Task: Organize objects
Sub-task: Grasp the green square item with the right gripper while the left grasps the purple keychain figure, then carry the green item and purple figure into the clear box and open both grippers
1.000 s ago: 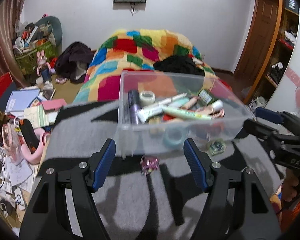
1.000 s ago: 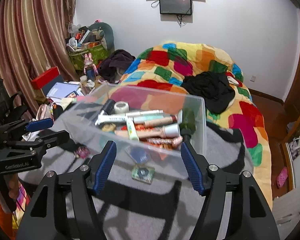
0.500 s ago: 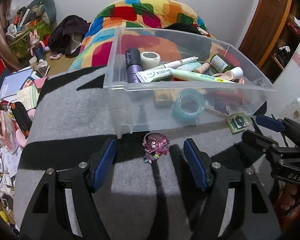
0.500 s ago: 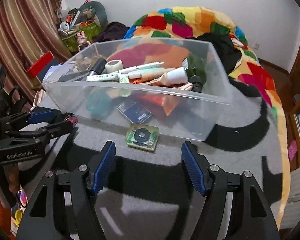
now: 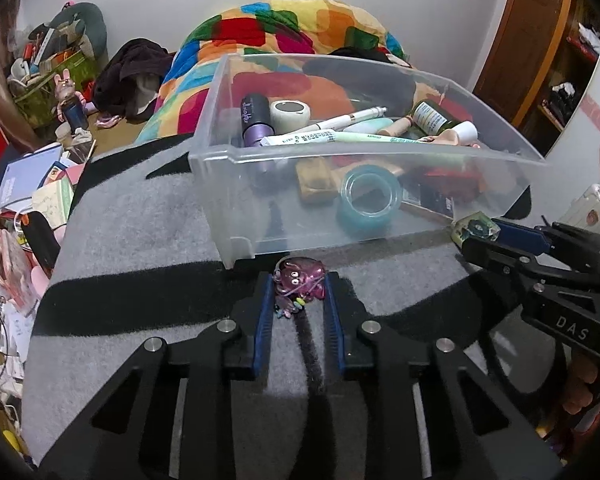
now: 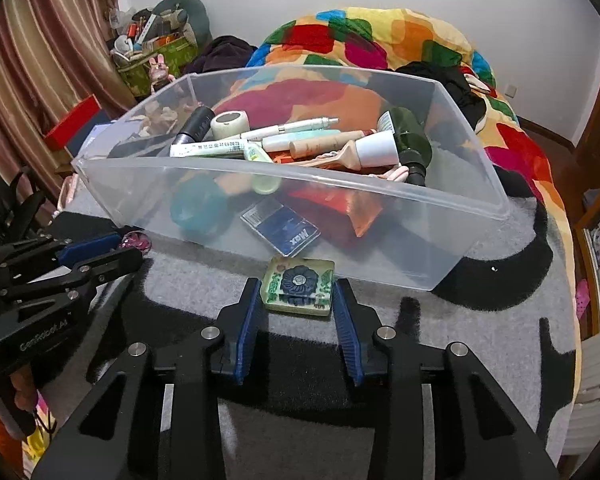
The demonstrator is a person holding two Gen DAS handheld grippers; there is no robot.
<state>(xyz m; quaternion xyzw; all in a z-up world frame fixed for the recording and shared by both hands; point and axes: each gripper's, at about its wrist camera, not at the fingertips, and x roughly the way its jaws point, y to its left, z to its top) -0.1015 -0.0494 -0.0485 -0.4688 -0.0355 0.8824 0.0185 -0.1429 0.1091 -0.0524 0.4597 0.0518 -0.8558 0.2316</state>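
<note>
A clear plastic bin (image 5: 236, 160) holding tubes, tape rolls and bottles stands on a grey and black blanket (image 5: 140, 248). Just in front of it lies a small pink charm (image 5: 300, 282). My left gripper (image 5: 299, 286) is closing on the charm, and its blue pads touch both of its sides. In the right wrist view, a square green tile with a dark flower (image 6: 298, 286) lies against the bin's (image 6: 260, 172) front wall. My right gripper (image 6: 297, 292) is closing on the tile, pads against its edges. Each gripper also shows in the other's view: the left gripper (image 6: 100, 252) and the right gripper (image 5: 478, 234).
A bed with a bright patchwork quilt (image 5: 292, 24) lies behind the bin. Books, a red box and other clutter (image 5: 32, 184) crowd the floor on the left. A wooden door and shelves (image 5: 540, 40) stand at the right. A white object (image 5: 592, 212) lies at the blanket's right edge.
Both grippers have come down to the blanket. Their jaws have narrowed from wide open, the left onto the pink charm and the right onto the green tile.
</note>
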